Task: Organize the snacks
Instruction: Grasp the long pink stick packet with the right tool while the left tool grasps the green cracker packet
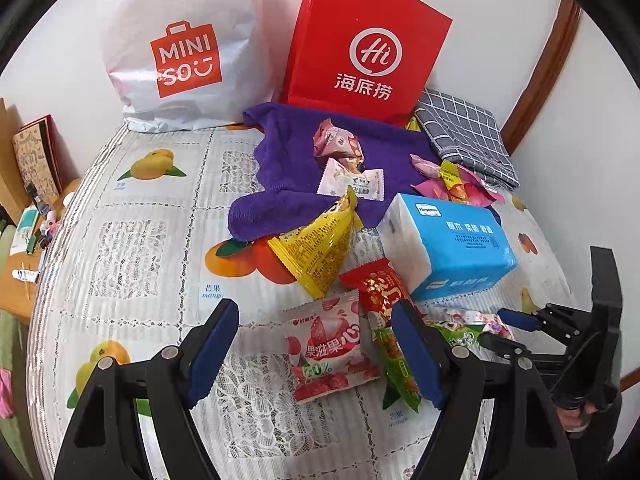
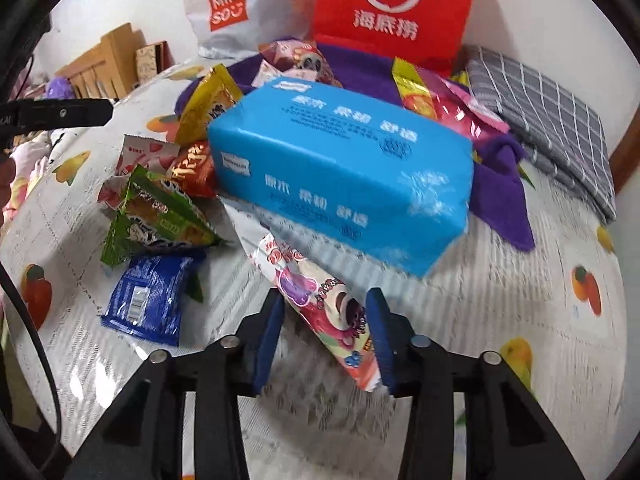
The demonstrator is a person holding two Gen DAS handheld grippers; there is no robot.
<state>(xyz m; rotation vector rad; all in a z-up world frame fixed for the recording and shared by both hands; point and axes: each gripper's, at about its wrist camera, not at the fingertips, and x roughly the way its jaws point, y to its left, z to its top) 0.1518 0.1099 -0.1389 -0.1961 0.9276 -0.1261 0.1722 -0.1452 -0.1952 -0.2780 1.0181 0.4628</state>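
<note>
- We find the pink bear packet [image 2: 320, 312] lying on the tablecloth [image 2: 500, 300], its far end tucked under the near edge of the blue tissue pack [image 2: 340, 168], its near end between the right gripper [image 2: 326, 340] fingers.
- The right jaws stand narrow about the packet; the right pad looks to touch its edge, the left pad shows a slight gap, so we judge the grip not fully made.
- The left gripper [image 1: 316, 356] hovers with jaws wide and empty over the strawberry packet [image 1: 330, 354] and the red-green stick [image 1: 386, 320], gripping neither.
- Other snacks lie loose nearby: a yellow packet [image 1: 320, 244], a green packet [image 2: 160, 216] and a blue packet [image 2: 148, 300] just left of the bear packet, more wrappers on the purple towel [image 1: 280, 160].
- At the back stand a white bag [image 1: 180, 48] and a red bag [image 1: 364, 44], with a grey checked cloth [image 1: 468, 140] to the right.
- We judge the step in hand to be the pick-up of the bear packet, early in the sorting, since most snacks remain scattered.
- The next move calls for a firm close, then a draw toward the gripper and upward, so the packet slips clear without dragging the tissue pack.
- Where the snacks are meant to go, we cannot tell.
</note>
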